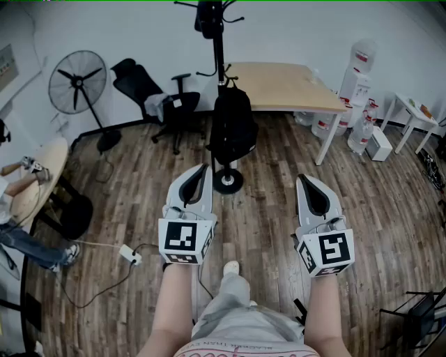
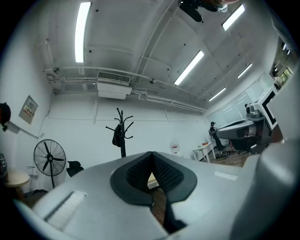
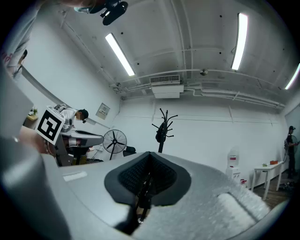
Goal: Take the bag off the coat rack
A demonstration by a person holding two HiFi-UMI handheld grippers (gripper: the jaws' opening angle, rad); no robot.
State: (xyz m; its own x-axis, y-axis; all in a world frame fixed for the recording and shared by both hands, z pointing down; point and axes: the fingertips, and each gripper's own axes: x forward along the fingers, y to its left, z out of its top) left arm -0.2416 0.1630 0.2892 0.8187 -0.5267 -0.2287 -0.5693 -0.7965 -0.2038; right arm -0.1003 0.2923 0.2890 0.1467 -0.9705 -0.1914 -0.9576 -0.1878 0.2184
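Note:
A black backpack (image 1: 233,125) hangs low on the black coat rack (image 1: 218,56), whose round base (image 1: 228,181) stands on the wood floor. A smaller dark item (image 1: 208,17) hangs from the top hooks. My left gripper (image 1: 203,171) is shut and empty, just short of the rack's base and slightly to its left. My right gripper (image 1: 306,183) is also shut and empty, further right. In the left gripper view the rack (image 2: 122,140) stands well beyond the shut left gripper (image 2: 152,172). The right gripper view shows the rack (image 3: 162,133) above the shut right gripper (image 3: 148,176). My grippers' bodies hide the backpack in both gripper views.
A standing fan (image 1: 78,82) and an office chair (image 1: 157,97) are left of the rack. A wooden table (image 1: 286,85), a water dispenser (image 1: 355,80) and a small white table (image 1: 414,111) are to its right. A power strip (image 1: 129,254) with cable lies near my feet. A person (image 1: 21,237) sits at far left.

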